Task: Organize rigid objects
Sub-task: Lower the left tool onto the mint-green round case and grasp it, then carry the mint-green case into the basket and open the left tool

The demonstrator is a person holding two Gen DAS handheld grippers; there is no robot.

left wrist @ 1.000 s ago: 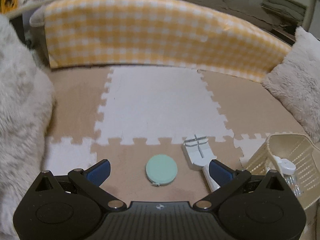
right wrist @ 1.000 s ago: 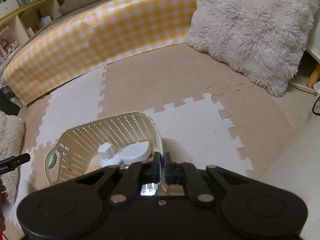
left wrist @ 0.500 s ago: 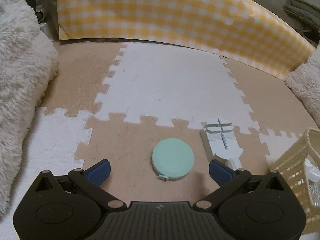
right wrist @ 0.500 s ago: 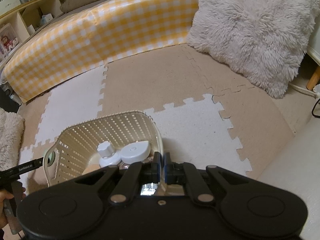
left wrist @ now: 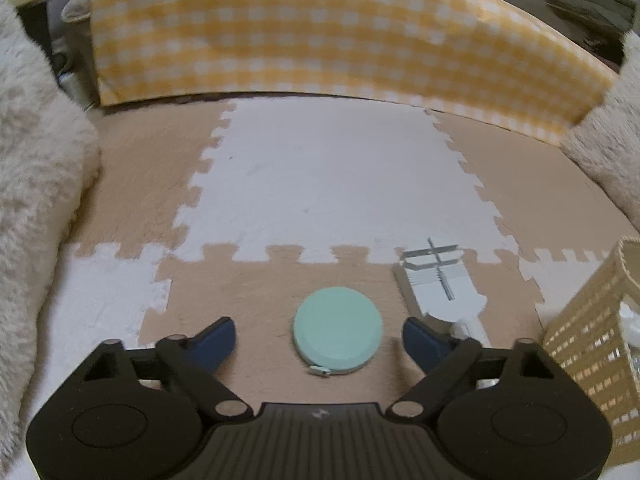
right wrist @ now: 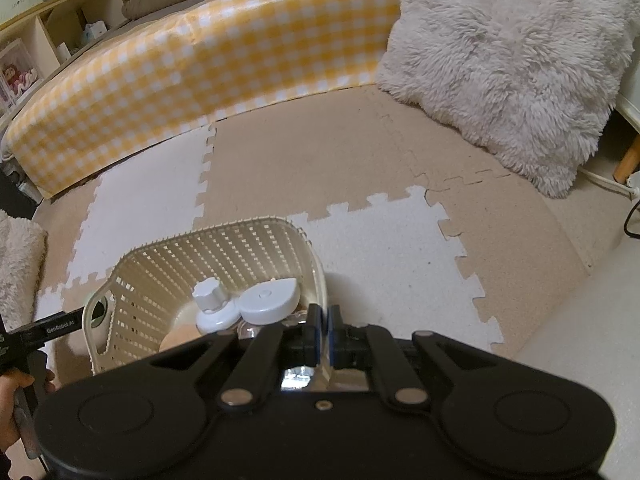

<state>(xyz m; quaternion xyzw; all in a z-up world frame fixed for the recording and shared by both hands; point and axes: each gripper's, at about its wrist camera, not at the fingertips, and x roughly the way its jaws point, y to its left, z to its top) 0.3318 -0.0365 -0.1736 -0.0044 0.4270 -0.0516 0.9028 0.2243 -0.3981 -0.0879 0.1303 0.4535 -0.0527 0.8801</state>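
Observation:
A round mint-green tape measure [left wrist: 338,329] lies on the tan foam mat between the fingers of my open left gripper [left wrist: 320,340]. A white flat tool [left wrist: 440,286] lies just right of it, next to the right fingertip [left wrist: 420,340]. A cream lattice basket [right wrist: 224,256] stands on the mat and holds a white bottle cap piece [right wrist: 210,300], a white round case [right wrist: 272,300] and clear items. My right gripper [right wrist: 323,332] is shut on the basket's near rim. The basket also shows at the right edge of the left wrist view [left wrist: 592,340].
A yellow-checked cushion [left wrist: 320,40] runs along the back of the mat. Fluffy pillows sit at the left [left wrist: 36,160] and at the back right [right wrist: 508,60]. Shelves [right wrist: 48,40] stand behind the cushion. The left gripper's body and a hand [right wrist: 16,384] show at the left.
My left gripper has moved forward and lower toward the tape measure, which now sits between its fingers. The right gripper and the basket have stayed still.

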